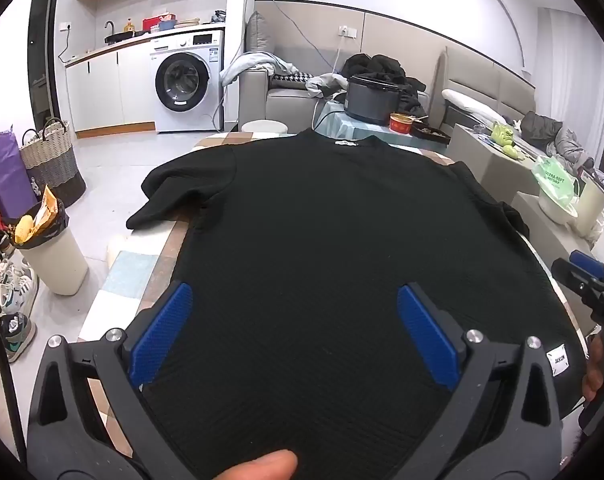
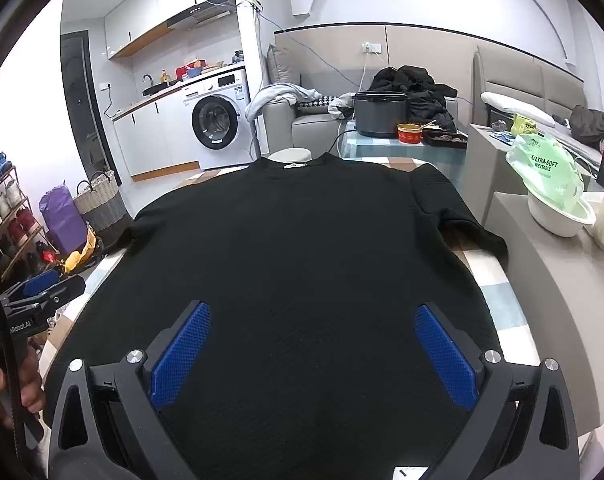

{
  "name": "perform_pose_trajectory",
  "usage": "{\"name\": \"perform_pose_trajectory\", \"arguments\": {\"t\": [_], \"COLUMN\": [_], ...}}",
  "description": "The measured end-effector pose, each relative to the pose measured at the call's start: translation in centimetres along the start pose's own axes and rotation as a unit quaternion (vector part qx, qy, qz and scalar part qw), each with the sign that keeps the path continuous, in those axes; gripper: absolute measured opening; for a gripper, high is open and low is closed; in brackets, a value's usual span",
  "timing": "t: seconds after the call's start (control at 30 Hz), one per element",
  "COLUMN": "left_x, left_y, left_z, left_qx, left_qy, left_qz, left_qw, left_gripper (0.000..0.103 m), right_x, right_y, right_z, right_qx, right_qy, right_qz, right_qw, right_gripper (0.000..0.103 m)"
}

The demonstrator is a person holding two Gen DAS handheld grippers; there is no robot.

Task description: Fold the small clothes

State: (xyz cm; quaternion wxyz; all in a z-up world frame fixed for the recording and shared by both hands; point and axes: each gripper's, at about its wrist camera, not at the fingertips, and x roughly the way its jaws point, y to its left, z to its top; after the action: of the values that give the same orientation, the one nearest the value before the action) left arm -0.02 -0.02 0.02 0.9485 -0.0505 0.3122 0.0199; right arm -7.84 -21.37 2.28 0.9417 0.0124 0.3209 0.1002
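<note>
Your left gripper [image 1: 293, 332] and right gripper [image 2: 312, 354] both hover over the near hem with their jaws spread wide and nothing between the blue pads [image 1: 163, 334]. The black T-shirt [image 1: 342, 240] lies spread flat on the checked tablecloth [image 1: 133, 268], hem toward you, collar at the far edge with its white neck label [image 2: 293, 165] showing.

Judge it as light, limp knit with a ribbed texture: it should bunch and drape instead of holding a shape, and the pads ought to grip it without slipping. Take hold at the edges, the near hem corners or a sleeve and shoulder seam, pinching one layer plus what lies under it.

Hard to read: black on black hides the creases, so seams and hem line are faint. The left sleeve [image 1: 173, 192] hangs past the table's left edge; the right sleeve [image 2: 462, 216] droops over the right edge, its cuff partly out of sight. The nearest hem is cut off behind the gripper bodies. A small white tag [image 1: 558, 360] sits at the near right hem, its print too small to read
</note>
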Motion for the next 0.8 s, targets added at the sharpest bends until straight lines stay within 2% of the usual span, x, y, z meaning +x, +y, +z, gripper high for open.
{"name": "perform_pose_trajectory", "arguments": {"t": [0.8], "left_x": [1.8], "left_y": [0.3], "left_z": [-0.2], "left_qx": [-0.003], "left_qy": [0.011], "left_qz": [0.006], "left_qw": [0.9999], "left_gripper": [0.102], "right_x": [-0.4], "right_y": [-0.4], "right_z": [0.0], "right_qx": [0.003], "right_qy": [-0.004], "right_qz": [0.0], "right_qw": [1.0], "right_gripper": [0.103]}}
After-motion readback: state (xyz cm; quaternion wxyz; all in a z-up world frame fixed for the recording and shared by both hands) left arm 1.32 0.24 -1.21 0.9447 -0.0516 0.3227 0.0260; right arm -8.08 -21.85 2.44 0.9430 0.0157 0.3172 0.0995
